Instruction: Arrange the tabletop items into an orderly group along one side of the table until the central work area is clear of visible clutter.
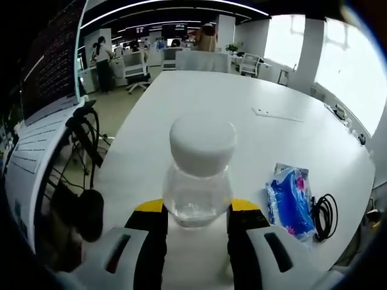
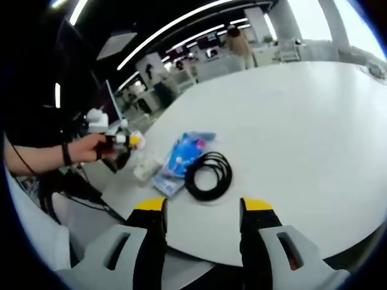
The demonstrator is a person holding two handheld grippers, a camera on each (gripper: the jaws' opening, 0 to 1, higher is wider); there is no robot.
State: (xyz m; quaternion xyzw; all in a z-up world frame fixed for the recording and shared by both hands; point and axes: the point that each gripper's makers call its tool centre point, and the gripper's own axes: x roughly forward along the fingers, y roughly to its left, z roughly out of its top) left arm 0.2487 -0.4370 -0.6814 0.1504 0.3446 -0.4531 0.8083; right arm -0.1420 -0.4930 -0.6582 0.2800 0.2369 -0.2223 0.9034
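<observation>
A clear plastic bottle point(image 1: 198, 193) with a white cap point(image 1: 202, 145) sits between the yellow-tipped jaws of my left gripper point(image 1: 198, 208), which press on both its sides. To its right on the white table point(image 1: 242, 90) lie a blue packet point(image 1: 290, 199) and a coiled black cable point(image 1: 326, 214). In the right gripper view my right gripper point(image 2: 204, 208) stands open over the table's near edge, nothing between its jaws. Just beyond it lie the cable point(image 2: 208, 175) and the packet point(image 2: 184, 154). A hand holds the left gripper point(image 2: 133, 141) at the far left.
A flat white sheet point(image 1: 275, 113) lies farther along the table. A small pale thing point(image 2: 147, 168) lies beside the packet; I cannot tell what it is. A monitor point(image 1: 51, 60) and cables stand off the table's left edge. People and office chairs are far behind.
</observation>
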